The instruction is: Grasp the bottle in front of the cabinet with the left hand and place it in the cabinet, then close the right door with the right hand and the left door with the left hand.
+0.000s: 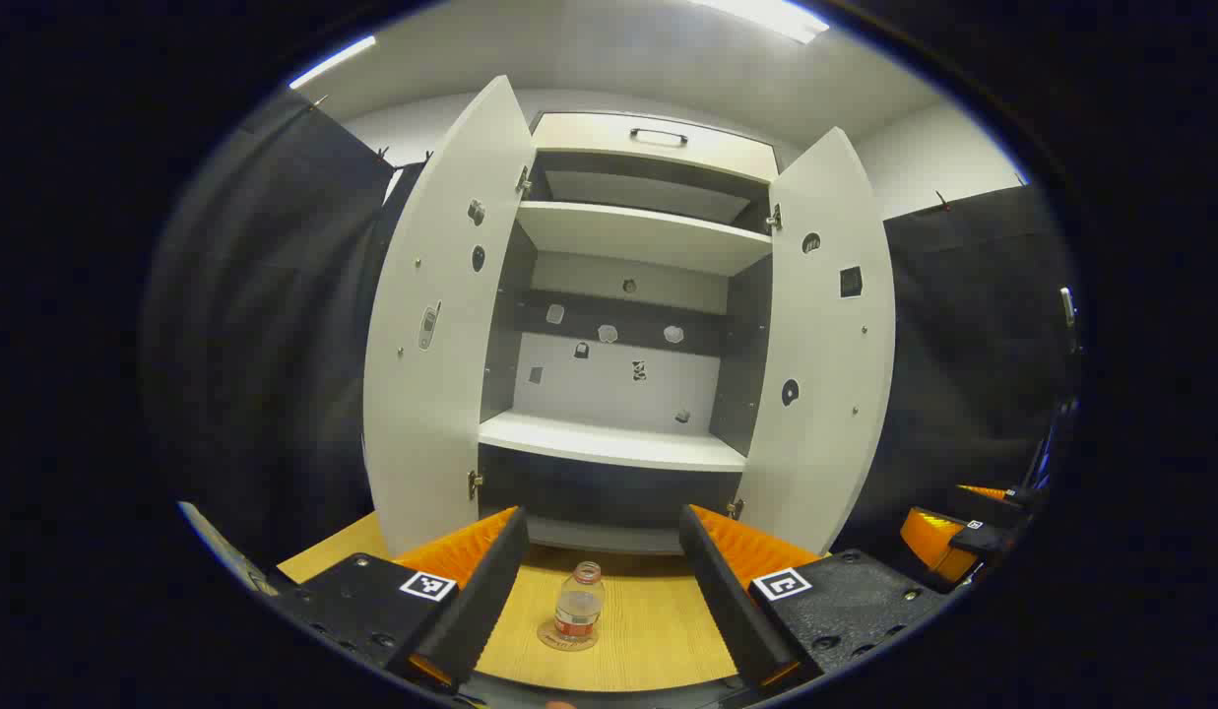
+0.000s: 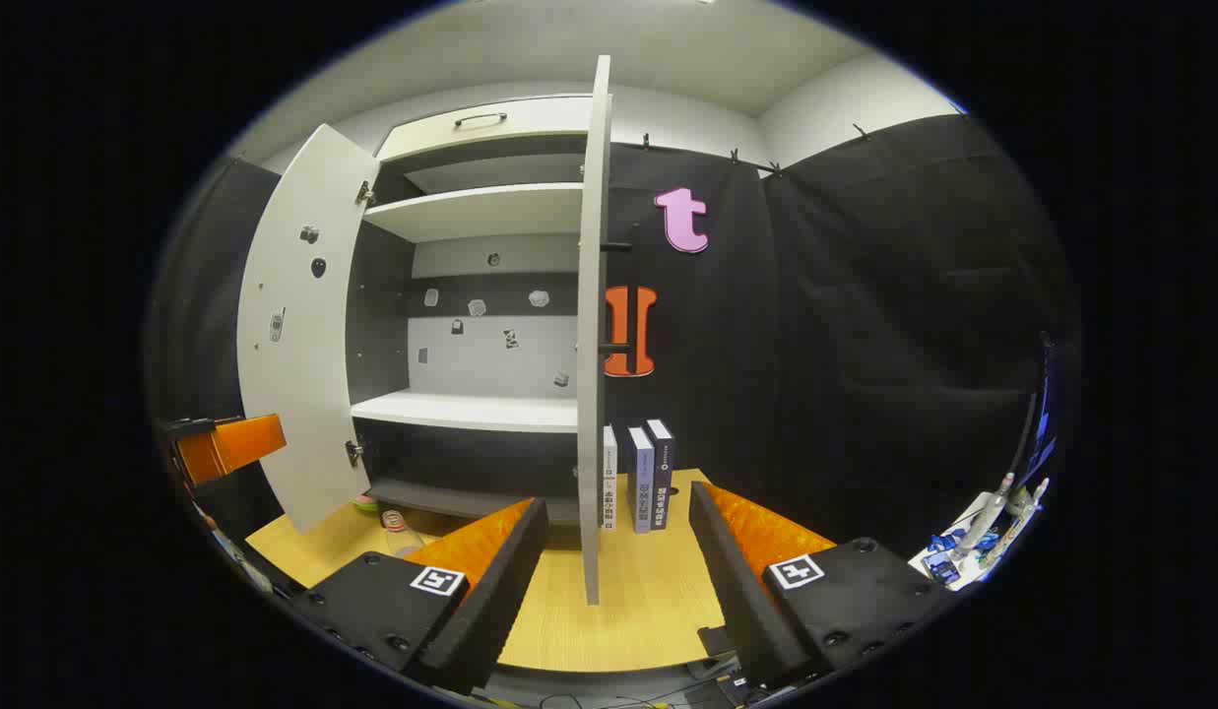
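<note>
Through the left gripper view I face a white cabinet (image 1: 628,325) with both doors swung wide. My left gripper (image 1: 601,601) hangs low over a wooden table (image 1: 658,630), its fingers spread wide and holding nothing. Between them, farther off and touching neither, stands a small clear bottle (image 1: 580,615) with a red label, upright on the table just in front of the cabinet's base. The left door (image 1: 436,325) and the right door (image 1: 825,364) stand open on either side. Inside, a white shelf (image 1: 613,440) crosses the middle and another sits higher up. Small stickers dot the back panel and the doors. Far to the right, low in that view, part of my other gripper shows.

In the right gripper view, my right gripper (image 2: 618,581) is also spread wide and holds nothing. The right door (image 2: 594,325) stands edge-on directly ahead, between my fingers but not touching them. Just beyond it, three books (image 2: 638,478) stand upright on the table (image 2: 609,620), beside the cabinet (image 2: 471,325). The bottle (image 2: 402,534) shows low at the left, near the cabinet's base.
</note>
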Tool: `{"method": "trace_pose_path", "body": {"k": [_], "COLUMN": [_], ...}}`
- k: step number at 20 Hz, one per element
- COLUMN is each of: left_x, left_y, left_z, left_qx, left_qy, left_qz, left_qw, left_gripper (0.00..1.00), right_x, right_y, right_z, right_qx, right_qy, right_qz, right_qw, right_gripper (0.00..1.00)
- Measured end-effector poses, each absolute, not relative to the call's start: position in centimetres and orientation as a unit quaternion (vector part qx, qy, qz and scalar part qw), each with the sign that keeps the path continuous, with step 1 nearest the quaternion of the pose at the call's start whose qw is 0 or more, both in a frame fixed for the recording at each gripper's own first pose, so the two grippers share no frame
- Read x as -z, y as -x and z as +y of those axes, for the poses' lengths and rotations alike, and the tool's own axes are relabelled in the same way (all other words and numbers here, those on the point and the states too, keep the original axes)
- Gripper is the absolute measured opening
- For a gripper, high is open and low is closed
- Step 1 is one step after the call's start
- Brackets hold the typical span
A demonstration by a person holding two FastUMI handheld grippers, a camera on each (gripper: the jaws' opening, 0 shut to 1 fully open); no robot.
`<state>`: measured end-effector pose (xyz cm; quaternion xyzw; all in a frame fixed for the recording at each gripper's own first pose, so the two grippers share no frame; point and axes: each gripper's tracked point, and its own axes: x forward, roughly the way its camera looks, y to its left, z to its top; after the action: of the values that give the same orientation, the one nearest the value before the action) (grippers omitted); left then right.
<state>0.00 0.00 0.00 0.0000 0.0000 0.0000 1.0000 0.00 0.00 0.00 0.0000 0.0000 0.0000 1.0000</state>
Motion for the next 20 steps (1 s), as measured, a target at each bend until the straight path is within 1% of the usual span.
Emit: {"method": "trace_pose_path", "body": {"k": [7, 8, 9, 10, 11, 12, 13, 14, 15, 20], "left_x": [-0.6, -0.5, -0.4, -0.4, -0.3, -0.2, -0.1, -0.1, 0.0, 0.6], "left_y": [-0.5, -0.7, -0.8, -0.9, -1.2, -1.3, -1.4, -1.4, -1.6, -2.1], "left_z": [1.7, 1.8, 1.7, 1.7, 1.6, 1.5, 1.5, 1.4, 1.3, 0.8], "left_qx": [-0.002, 0.001, 0.004, 0.007, 0.009, 0.012, 0.015, 0.018, 0.021, 0.032], "left_qy": [0.000, 0.000, 0.000, 0.001, 0.001, 0.001, 0.001, 0.001, 0.001, 0.004], "left_qz": [-0.007, -0.006, -0.004, -0.003, -0.002, -0.001, 0.000, 0.000, 0.001, 0.005], "left_qw": [1.000, 1.000, 1.000, 1.000, 1.000, 1.000, 1.000, 1.000, 1.000, 0.999], "left_gripper": [0.97, 0.94, 0.94, 0.92, 0.97, 0.97, 0.94, 0.94, 0.97, 0.97], "right_x": [-1.2, -1.3, -1.3, -1.2, -1.2, -1.1, -1.2, -1.2, -1.1, -1.2], "right_y": [-1.2, -1.2, -1.2, -1.2, -1.2, -1.0, -1.1, -1.0, -1.0, -1.0], "right_z": [2.0, 2.0, 2.1, 2.2, 2.3, 2.3, 2.2, 2.1, 2.1, 1.9], "right_qx": [-0.001, 0.002, 0.005, 0.006, 0.007, 0.008, 0.010, 0.013, 0.015, 0.022], "right_qy": [0.007, 0.006, 0.005, 0.005, 0.006, 0.007, 0.008, 0.010, 0.010, 0.013], "right_qz": [-0.015, -0.015, -0.015, -0.015, -0.013, -0.013, -0.013, -0.014, -0.014, -0.016], "right_qw": [1.000, 1.000, 1.000, 1.000, 1.000, 1.000, 1.000, 1.000, 1.000, 1.000], "right_gripper": [0.96, 0.90, 0.90, 0.90, 0.90, 0.89, 0.90, 0.90, 0.89, 0.89]}}
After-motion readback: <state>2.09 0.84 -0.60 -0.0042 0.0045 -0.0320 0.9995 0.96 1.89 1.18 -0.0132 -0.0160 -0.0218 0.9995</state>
